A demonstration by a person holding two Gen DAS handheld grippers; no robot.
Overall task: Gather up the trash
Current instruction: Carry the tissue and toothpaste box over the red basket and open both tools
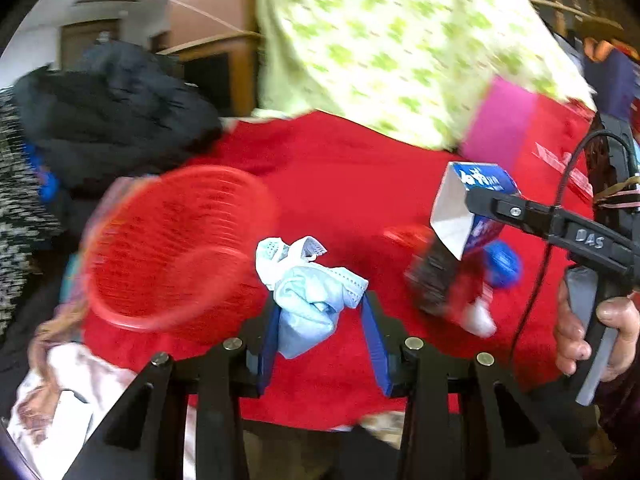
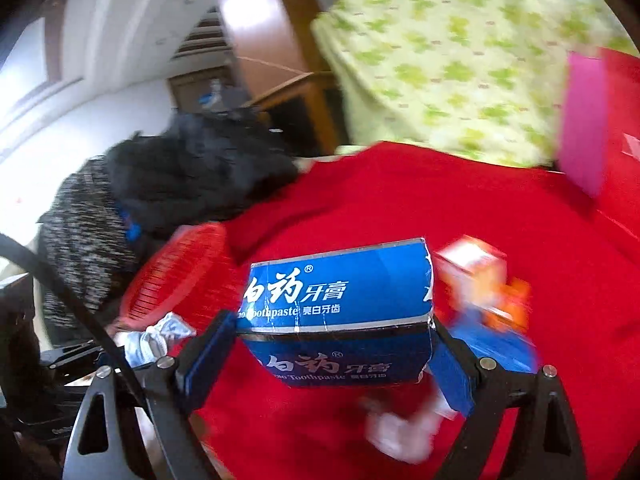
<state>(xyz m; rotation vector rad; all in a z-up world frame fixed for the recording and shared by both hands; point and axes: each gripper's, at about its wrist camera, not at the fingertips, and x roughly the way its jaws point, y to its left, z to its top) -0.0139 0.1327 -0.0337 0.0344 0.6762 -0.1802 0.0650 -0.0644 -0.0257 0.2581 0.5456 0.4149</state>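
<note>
Already both hands are loaded: the left gripper [image 1: 318, 312] is clamped on a crumpled blue face mask [image 1: 308, 292], the right gripper [image 2: 332, 356] on a blue toothpaste box [image 2: 340, 312], both lifted clear of the red blanket [image 1: 340, 184]. Neither is binned yet; the red basket [image 1: 176, 248], just beside the mask, looks empty. More scraps [image 1: 460, 280] lie on the blanket. Behind sit dark clothing [image 1: 112, 112], a green-patterned pillow [image 1: 400, 48] and wooden furniture.

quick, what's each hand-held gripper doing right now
left hand-held gripper: shut on the crumpled face mask
right hand-held gripper: shut on the blue toothpaste box
</note>
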